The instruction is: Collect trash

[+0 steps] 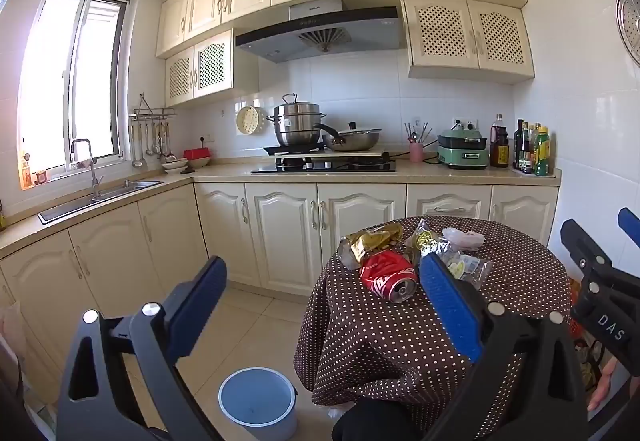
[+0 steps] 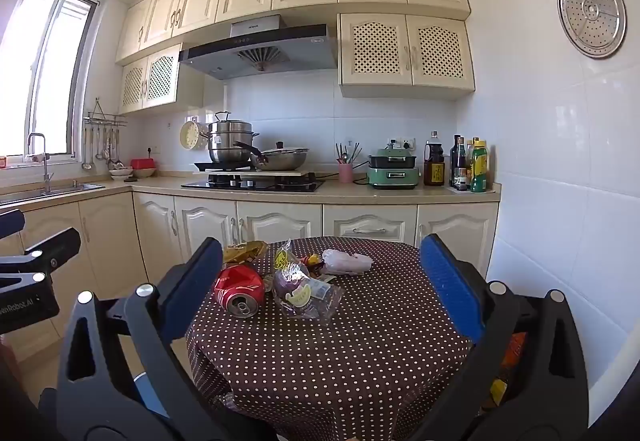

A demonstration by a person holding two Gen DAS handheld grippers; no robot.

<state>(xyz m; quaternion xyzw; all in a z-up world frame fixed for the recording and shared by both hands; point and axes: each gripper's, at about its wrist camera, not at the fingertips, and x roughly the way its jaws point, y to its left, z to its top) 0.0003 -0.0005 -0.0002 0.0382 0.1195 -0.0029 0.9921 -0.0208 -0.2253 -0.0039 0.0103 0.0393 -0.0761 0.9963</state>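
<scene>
A crushed red cola can [image 1: 387,276] [image 2: 239,289] lies on a small round table with a brown dotted cloth [image 1: 520,281] [image 2: 360,341]. Around it lie a gold snack wrapper [image 1: 372,239] [image 2: 242,251], a clear and silver plastic wrapper [image 1: 460,261] [image 2: 302,291] and a crumpled white bag [image 1: 464,237] [image 2: 346,261]. A blue bin [image 1: 258,403] stands on the floor left of the table. My left gripper [image 1: 324,297] is open and empty, held above the floor and the table's left edge. My right gripper [image 2: 320,289] is open and empty, in front of the table.
Cream cabinets and a counter run along the back and left walls, with a sink [image 1: 100,195], a stove with pots [image 1: 320,161] and bottles [image 2: 468,165]. The tiled floor [image 1: 248,317] lies between table and cabinets. The right gripper shows at the left wrist view's right edge [image 1: 600,281].
</scene>
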